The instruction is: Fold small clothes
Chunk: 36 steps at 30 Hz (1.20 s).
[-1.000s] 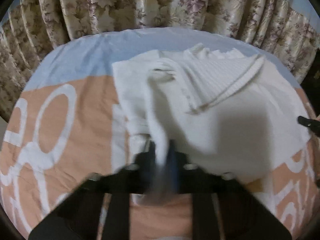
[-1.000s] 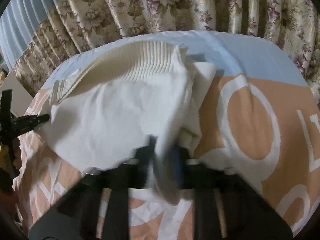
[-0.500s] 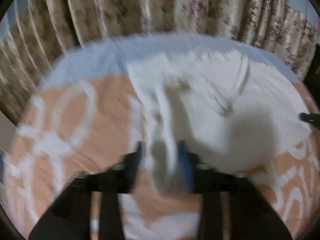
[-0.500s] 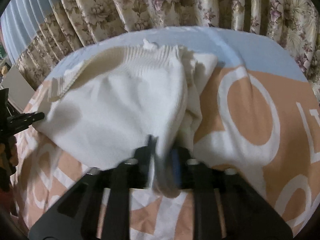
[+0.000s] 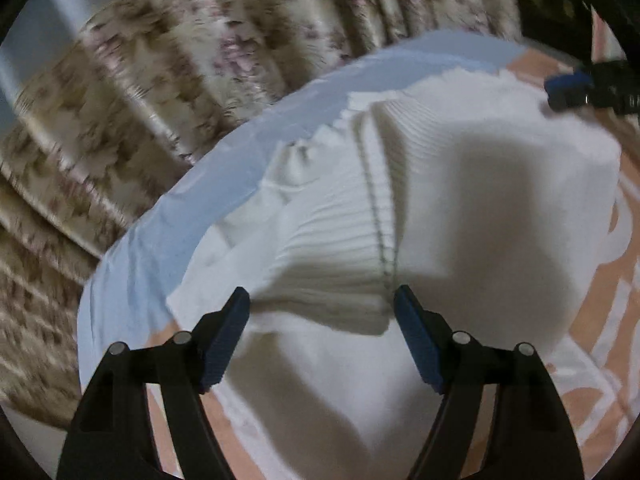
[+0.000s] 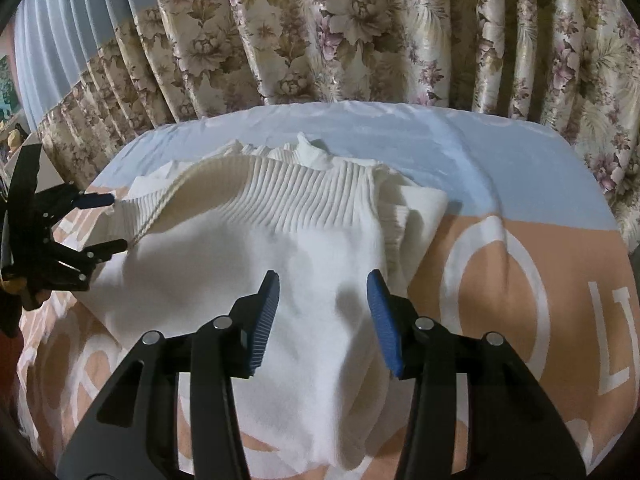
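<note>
Bedspread (image 6: 500,264) under folded white top (image 6: 312,248) — L gripper (image 5: 322,300) & R gripper (image 6: 322,286) just opened, empty.

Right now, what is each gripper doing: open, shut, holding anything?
Left gripper: open, jaws just opened, nothing gripped; the white garment lies beyond its fingertips.
Right gripper: open, jaws just opened, over the same garment, not pinching it.

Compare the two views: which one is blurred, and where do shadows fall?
Left wrist view: curtain smeared by motion blur, a large soft shadow on the white garment. Right wrist view: sharp, curtain flowers crisp, fainter shadows on the garment; both bend at the fisheye edges.
</note>
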### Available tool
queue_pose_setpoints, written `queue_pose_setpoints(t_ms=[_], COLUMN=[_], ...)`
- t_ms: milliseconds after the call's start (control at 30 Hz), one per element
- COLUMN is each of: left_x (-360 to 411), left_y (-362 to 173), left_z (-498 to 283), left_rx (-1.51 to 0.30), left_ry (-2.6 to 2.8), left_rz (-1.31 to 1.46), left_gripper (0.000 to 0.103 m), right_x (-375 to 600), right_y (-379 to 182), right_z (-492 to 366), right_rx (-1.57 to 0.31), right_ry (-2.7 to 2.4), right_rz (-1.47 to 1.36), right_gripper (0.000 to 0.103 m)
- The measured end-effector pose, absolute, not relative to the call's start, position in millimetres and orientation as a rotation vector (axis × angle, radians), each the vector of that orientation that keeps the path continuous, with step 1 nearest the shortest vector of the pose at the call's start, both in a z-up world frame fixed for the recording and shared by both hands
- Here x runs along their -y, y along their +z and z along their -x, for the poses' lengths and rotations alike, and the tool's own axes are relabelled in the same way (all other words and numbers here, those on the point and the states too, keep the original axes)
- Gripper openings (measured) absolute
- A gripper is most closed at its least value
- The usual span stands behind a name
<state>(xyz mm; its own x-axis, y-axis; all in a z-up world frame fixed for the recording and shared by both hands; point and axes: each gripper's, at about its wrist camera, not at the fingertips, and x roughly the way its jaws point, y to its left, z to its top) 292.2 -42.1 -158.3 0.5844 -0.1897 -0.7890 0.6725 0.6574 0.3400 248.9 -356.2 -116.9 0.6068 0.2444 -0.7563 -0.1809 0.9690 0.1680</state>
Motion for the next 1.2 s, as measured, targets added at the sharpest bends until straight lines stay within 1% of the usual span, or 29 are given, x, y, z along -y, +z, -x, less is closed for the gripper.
queue_pose_setpoints(t_ms=[33,67,100,133,167,267,433,500,533,600,633,667,733,833,900,933,967,1133,1167,1200], left_x=[44.7,44.9,43.0,42.3,41.8,35.4,13.7,6.3,1.4,-5.6,-9.6,-17.0,-33.6,-54.6,-66.6,-69.5,-71.2,-53.2,-47.9,-43.6], left_y=[-163.7,-165.5,-165.3,-164.9,-164.2,-153.2,-130.2,-131.8,-135.2,-143.9,-146.2,-148.5,-146.6,-136.8,-125.7,-121.6,-118.5,-134.1,-139.6,-145.3], left_z=[-296.7,-301.3,-302.8,-306.4,-309.5,-325.6,-374.1,-389.3,-399.0,-412.8,-415.0,-419.6,-421.9,-415.2,-403.0,-397.0,-390.6,-360.7,-356.8,-355.2], left_rx=[-0.834,-0.852,-0.855,-0.862,-0.861,-0.866,-0.864,-0.874,-0.889,-0.909,-0.91,-0.922,-0.934,-0.927,-0.911,-0.905,-0.906,-0.967,-0.976,-0.989], left_ry=[-0.581,-0.59,-0.598,-0.605,-0.596,-0.574,-0.44,-0.371,-0.34,-0.252,-0.206,-0.167,-0.163,-0.134,-0.118,-0.121,-0.13,-0.188,-0.189,-0.192], left_rz=[-0.688,-0.681,-0.675,-0.677,-0.685,-0.615,-0.42,-0.377,-0.343,-0.327,-0.327,-0.307,-0.223,-0.17,-0.149,-0.132,-0.116,-0.137,-0.151,-0.159], left_gripper=[0.039,0.034,0.033,0.028,0.02,0.017,0.017,0.018,0.021,0.032,0.04,0.053,0.063,0.065,0.069,0.077,0.082,0.082,0.077,0.069], right_x=[357.1,358.2,359.3,360.1,360.8,362.2,363.3,361.2,359.4,356.9,356.2,355.7,355.2,355.8,356.9,357.2,358.1,366.9,367.4,367.6], right_y=[-119.1,-120.4,-121.1,-121.2,-121.4,-121.5,-120.7,-122.1,-123.7,-128.2,-129.7,-131.4,-132.4,-129.9,-126.9,-125.3,-123.0,-118.4,-120.7,-123.0], right_z=[-251.0,-252.2,-252.8,-252.9,-253.5,-254.0,-257.3,-259.1,-260.6,-262.9,-263.5,-264.0,-263.5,-261.9,-261.6,-262.2,-262.7,-291.2,-299.3,-305.4], right_rx=[-0.891,-0.892,-0.891,-0.891,-0.89,-0.883,-0.867,-0.869,-0.873,-0.888,-0.893,-0.899,-0.903,-0.897,-0.885,-0.877,-0.865,-0.851,-0.858,-0.865], right_ry=[0.244,0.24,0.239,0.239,0.239,0.234,0.228,0.23,0.232,0.235,0.235,0.236,0.238,0.237,0.236,0.233,0.227,0.212,0.207,0.2], right_rz=[-0.081,-0.085,-0.091,-0.096,-0.098,-0.094,-0.113,-0.115,-0.112,-0.11,-0.109,-0.109,-0.108,-0.105,-0.105,-0.101,-0.097,-0.134,-0.133,-0.127], right_gripper=[0.047,0.047,0.047,0.047,0.047,0.047,0.047,0.047,0.047,0.047,0.047,0.047,0.047,0.047,0.047,0.047,0.047,0.047,0.047,0.047])
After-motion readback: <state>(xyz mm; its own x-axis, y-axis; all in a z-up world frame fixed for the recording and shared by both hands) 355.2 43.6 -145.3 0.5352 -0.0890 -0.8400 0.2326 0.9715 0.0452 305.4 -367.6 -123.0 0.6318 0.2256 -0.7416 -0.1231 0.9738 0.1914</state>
